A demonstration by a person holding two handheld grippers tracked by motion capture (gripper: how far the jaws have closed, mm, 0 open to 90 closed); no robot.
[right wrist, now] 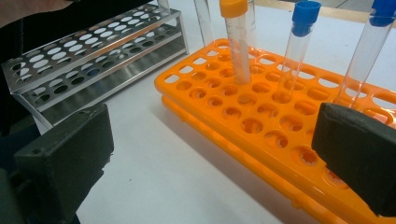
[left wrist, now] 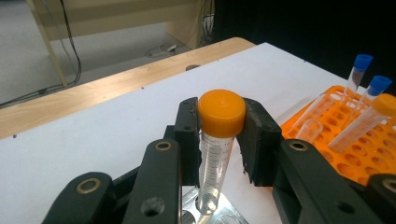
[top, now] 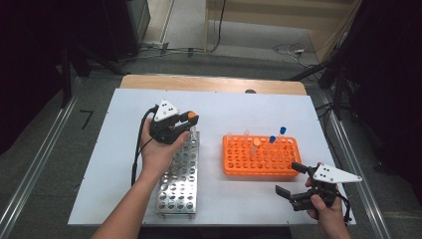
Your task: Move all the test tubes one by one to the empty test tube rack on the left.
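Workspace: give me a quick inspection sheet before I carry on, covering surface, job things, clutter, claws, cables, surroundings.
Surface: white table top on a wooden table.
Job things: metal rack at left; orange rack at right, holding one orange-capped tube, two blue-capped tubes and some uncapped ones.
Clutter: nothing seen.
Claws: left claw shut on an orange-capped tube above the metal rack; right claw open, beside the orange rack.
Cables: black cable trails from the left claw.
Surroundings: floor cables beyond the table.

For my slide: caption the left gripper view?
Left gripper fingers clamp an orange-capped tube above the metal rack.
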